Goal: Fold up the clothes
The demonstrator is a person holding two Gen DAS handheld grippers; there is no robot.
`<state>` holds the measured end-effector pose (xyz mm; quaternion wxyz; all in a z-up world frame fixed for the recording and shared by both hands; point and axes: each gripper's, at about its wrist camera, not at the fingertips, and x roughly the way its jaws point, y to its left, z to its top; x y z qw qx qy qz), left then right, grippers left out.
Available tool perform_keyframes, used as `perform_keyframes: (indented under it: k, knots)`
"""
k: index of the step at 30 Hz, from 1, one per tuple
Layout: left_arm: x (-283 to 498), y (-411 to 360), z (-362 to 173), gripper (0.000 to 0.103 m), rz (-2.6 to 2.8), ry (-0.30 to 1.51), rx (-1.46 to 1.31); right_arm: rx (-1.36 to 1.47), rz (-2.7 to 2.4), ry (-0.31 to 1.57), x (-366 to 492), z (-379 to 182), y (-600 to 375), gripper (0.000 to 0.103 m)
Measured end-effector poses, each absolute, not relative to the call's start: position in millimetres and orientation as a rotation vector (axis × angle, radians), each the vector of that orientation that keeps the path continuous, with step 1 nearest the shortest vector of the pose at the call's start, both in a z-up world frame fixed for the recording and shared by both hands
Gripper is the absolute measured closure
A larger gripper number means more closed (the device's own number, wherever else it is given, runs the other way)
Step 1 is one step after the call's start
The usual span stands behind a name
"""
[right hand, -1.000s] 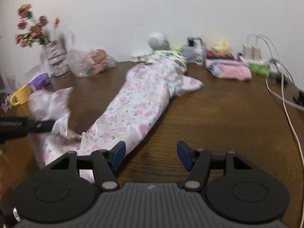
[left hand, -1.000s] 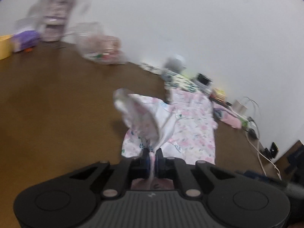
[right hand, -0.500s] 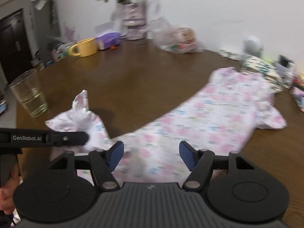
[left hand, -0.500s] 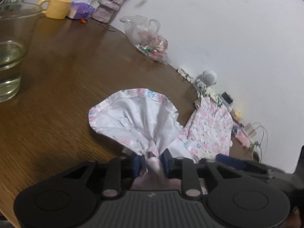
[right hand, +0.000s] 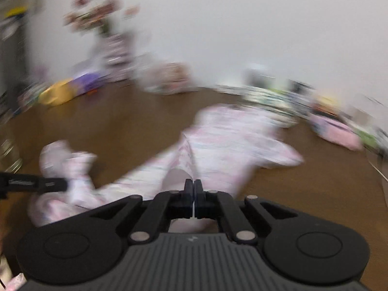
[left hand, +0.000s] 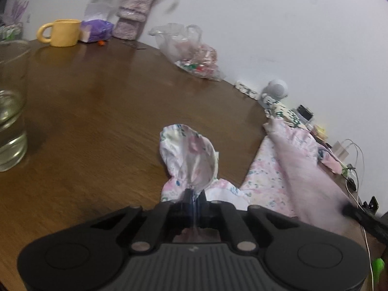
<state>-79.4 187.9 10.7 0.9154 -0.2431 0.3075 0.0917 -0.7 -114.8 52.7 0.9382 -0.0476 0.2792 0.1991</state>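
Both grippers clamped: left gripper (left hand: 194, 200) pinches a bunched end of the floral garment (left hand: 274, 169); right gripper (right hand: 193, 195) pinches its other end on the table (left hand: 97, 111).

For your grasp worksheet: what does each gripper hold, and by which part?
Left gripper pinches the floral garment by a bunched end; right gripper pinches its fabric nearer the middle.

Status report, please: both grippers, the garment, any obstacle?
Left gripper shut on floral garment. Right gripper shut on same garment. Water glass stands nearby.
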Motion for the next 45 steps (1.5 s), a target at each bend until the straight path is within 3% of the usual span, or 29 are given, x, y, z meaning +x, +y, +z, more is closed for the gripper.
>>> perform_keyframes:
  k: [4,7,9,10,11,12,13,14,18,20,22,23,24,26,27,28,36,37,40,42,44,45]
  knots:
    - [-83,184,12,0.098,0.176,0.648,-0.458,-0.033,0.276,0.698,-33,28,-176,0.102]
    - [-90,184,27,0.089,0.210,0.656,-0.420,-0.064,0.290,0.723,-57,37,-191,0.090]
    - [-101,180,52,0.087,0.218,0.595,-0.364,-0.056,0.329,0.666,-66,56,-196,0.039]
    - [-104,174,66,0.078,0.187,0.558,-0.317,-0.057,0.336,0.614,-65,66,-197,0.035]
    - [-104,167,77,0.070,0.129,0.537,-0.275,-0.061,0.344,0.569,-61,75,-197,0.035]
    - [-100,155,87,0.047,0.030,0.532,-0.232,-0.061,0.350,0.539,-53,80,-195,0.035]
    - [-91,141,92,0.030,-0.078,0.537,-0.197,-0.043,0.360,0.538,-36,80,-192,0.035]
    - [-81,126,93,0.029,-0.165,0.540,-0.164,-0.015,0.373,0.552,-16,77,-187,0.035]
    - [-13,51,72,0.033,-0.277,0.697,0.027,0.092,0.400,0.676,74,50,-169,0.038]
    - [19,22,53,0.040,-0.265,0.798,0.119,0.108,0.359,0.736,99,31,-166,0.042]
    - [38,8,37,0.045,-0.252,0.867,0.165,0.136,0.333,0.775,109,16,-170,0.059]
    - [48,8,32,0.045,-0.248,0.886,0.166,0.159,0.345,0.786,110,12,-174,0.080]
    - [55,6,26,0.047,-0.241,0.905,0.172,0.181,0.361,0.796,110,8,-178,0.095]
    - [68,5,19,0.056,-0.234,0.918,0.168,0.194,0.367,0.800,108,5,-183,0.098]
    - [73,6,17,0.068,-0.235,0.916,0.151,0.192,0.366,0.790,106,6,-185,0.100]
    - [76,8,17,0.090,-0.211,0.913,0.145,0.182,0.359,0.778,104,8,-186,0.101]
    - [43,123,36,0.091,0.167,0.742,-0.295,0.120,0.215,0.753,102,20,-206,0.103]
    - [33,140,35,0.103,0.230,0.721,-0.349,0.125,0.194,0.758,104,18,-209,0.103]
    - [11,172,31,0.097,0.386,0.718,-0.451,0.121,0.131,0.767,108,13,-210,0.101]
    - [2,174,39,0.088,0.338,0.744,-0.450,0.081,0.107,0.736,102,18,-205,0.091]
    - [6,156,55,0.071,0.253,0.724,-0.346,0.026,0.118,0.671,87,31,-196,0.080]
    - [9,147,63,0.054,0.210,0.714,-0.293,0.003,0.153,0.646,79,38,-190,0.076]
